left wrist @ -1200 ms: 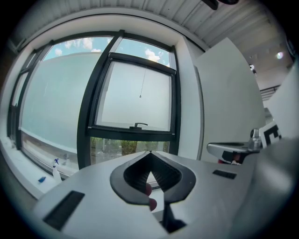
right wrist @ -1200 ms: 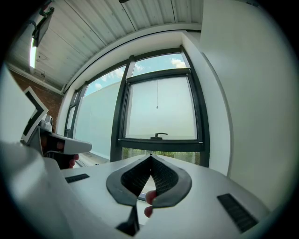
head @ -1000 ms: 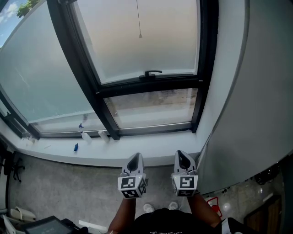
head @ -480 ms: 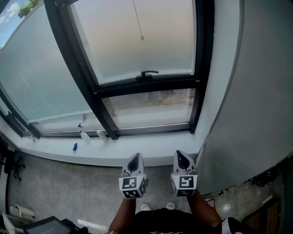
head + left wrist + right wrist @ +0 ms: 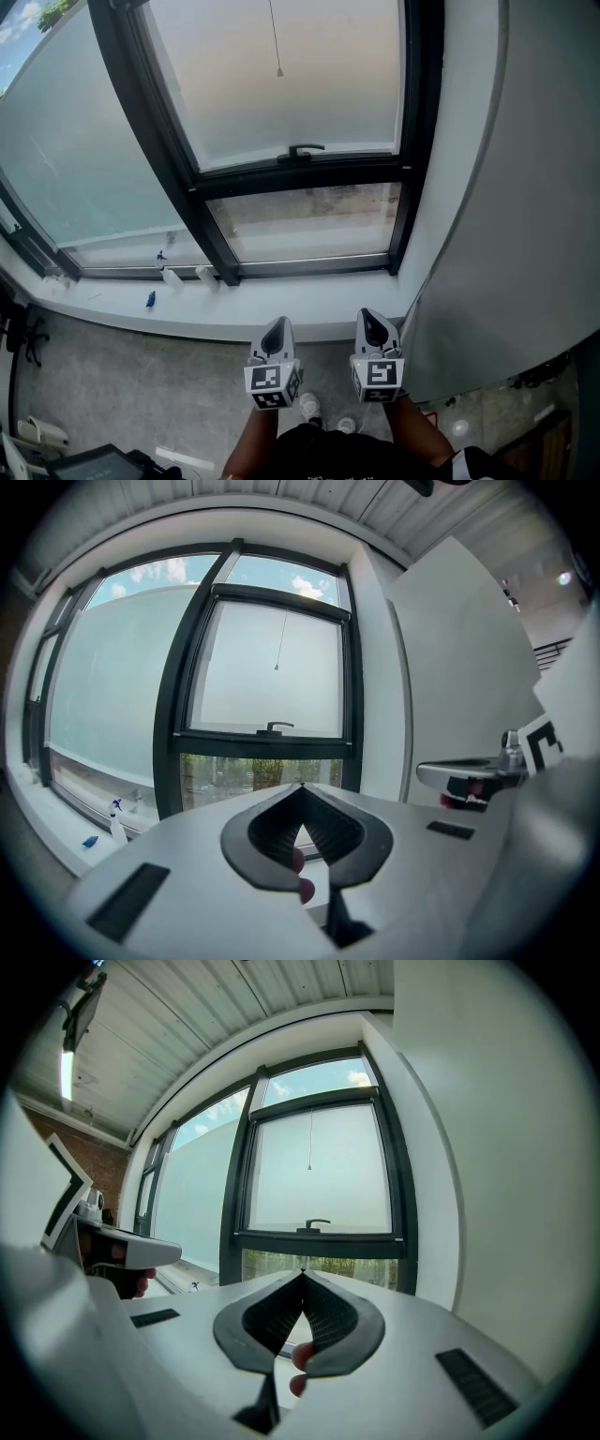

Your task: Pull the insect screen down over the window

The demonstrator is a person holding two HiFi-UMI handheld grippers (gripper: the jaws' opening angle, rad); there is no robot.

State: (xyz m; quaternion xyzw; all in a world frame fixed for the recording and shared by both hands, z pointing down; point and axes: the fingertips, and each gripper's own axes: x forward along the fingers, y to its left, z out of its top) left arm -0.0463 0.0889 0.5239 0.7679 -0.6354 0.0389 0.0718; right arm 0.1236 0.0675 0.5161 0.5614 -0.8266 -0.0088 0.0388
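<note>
Both tools are held low and near the person, side by side over the grey floor (image 5: 131, 394) and a little apart, pointing toward the far window (image 5: 300, 103). The left tool (image 5: 275, 330) has its jaws pressed together with nothing between them; its own view shows the ribbed pads meeting at the tip (image 5: 301, 792). The right tool (image 5: 377, 326) is likewise pressed together and empty, its pads joined at the tip (image 5: 302, 1279). Each gripper view catches the other tool at its edge: the right one at the right of the left gripper view (image 5: 469, 775), the left one at the left of the right gripper view (image 5: 122, 1251).

The window stands well apart from both tools, beyond the white sill (image 5: 225, 326), with neither tool touching it. Its dark frame holds a hazy upper pane and a clear lower pane (image 5: 309, 220) with greenery behind. A thin pull cord (image 5: 275, 37) hangs in front of the upper pane, ending in a small weight high above the black handle (image 5: 306, 149) on the crossbar. Whether the insect screen covers that pane cannot be told; no mesh can be made out.

On the sill to the far left stands a spray bottle (image 5: 172, 275). A white wall (image 5: 525, 187) rises at the right.
</note>
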